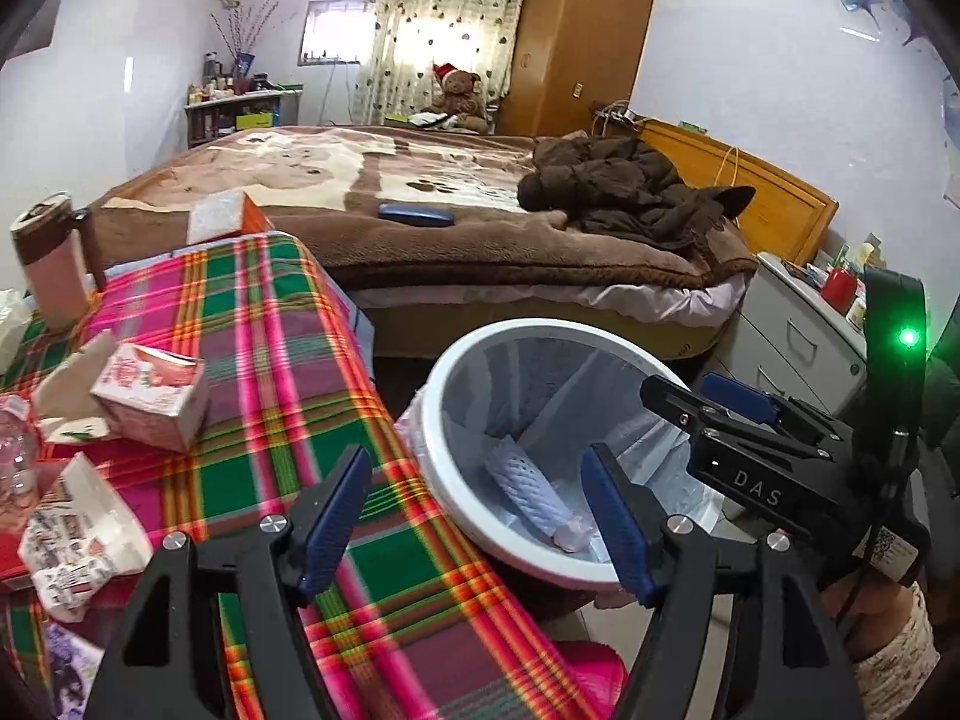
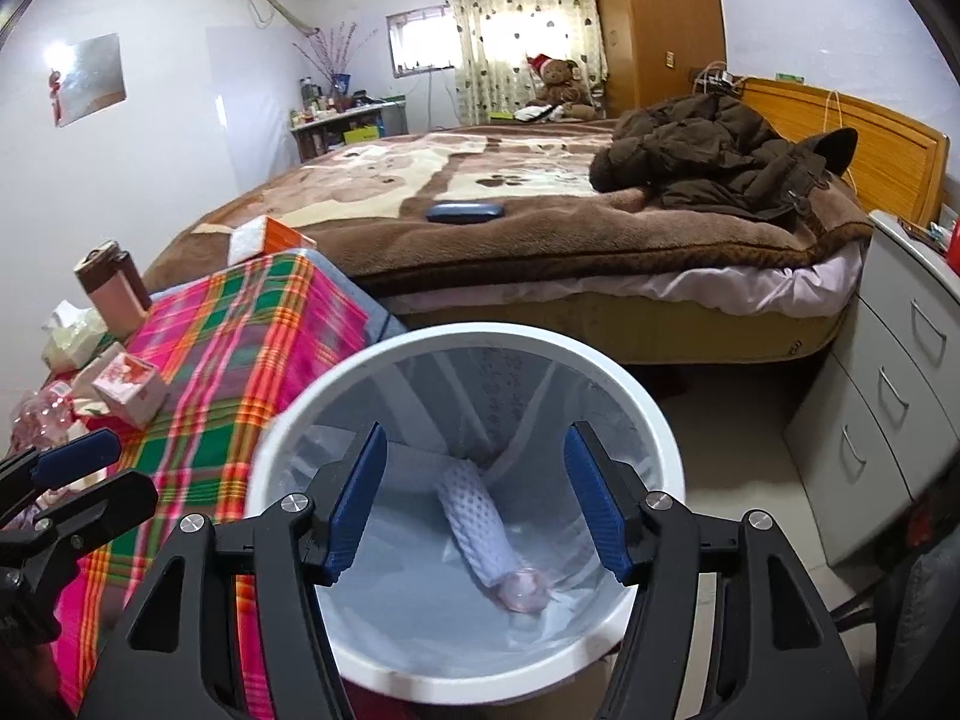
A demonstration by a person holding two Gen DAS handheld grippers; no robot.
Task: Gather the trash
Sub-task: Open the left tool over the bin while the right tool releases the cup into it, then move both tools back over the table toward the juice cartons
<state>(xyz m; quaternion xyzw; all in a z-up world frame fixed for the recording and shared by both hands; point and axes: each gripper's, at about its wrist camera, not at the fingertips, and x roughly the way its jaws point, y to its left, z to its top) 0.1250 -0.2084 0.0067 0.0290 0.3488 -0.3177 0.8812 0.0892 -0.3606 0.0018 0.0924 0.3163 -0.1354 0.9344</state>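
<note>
A white trash bin [image 1: 429, 420] [image 2: 480, 339] with a pale liner stands on the floor beside the plaid-covered table [image 1: 264, 360] [image 2: 240, 336]. In it lies a white foam net sleeve [image 1: 528, 486] [image 2: 474, 516] with a pinkish lump at its lower end. My left gripper [image 1: 474, 468] [image 2: 129, 465] is open and empty over the table's edge and the bin's left rim. My right gripper [image 2: 477, 438] [image 1: 678, 387] hangs open and empty above the bin's mouth. On the table lie a pink carton [image 1: 156, 396] [image 2: 132, 387], crumpled paper [image 1: 66, 384], a printed wrapper [image 1: 78, 534] and a clear bottle [image 1: 15, 450].
A pink tumbler [image 1: 51, 264] [image 2: 114, 288] stands at the table's far left. Behind is a bed [image 1: 420, 204] with a brown coat [image 1: 630, 186] and a blue case [image 1: 414, 214]. A grey drawer unit [image 2: 888, 384] is right of the bin. A person's sleeve [image 1: 894, 660] holds the right gripper.
</note>
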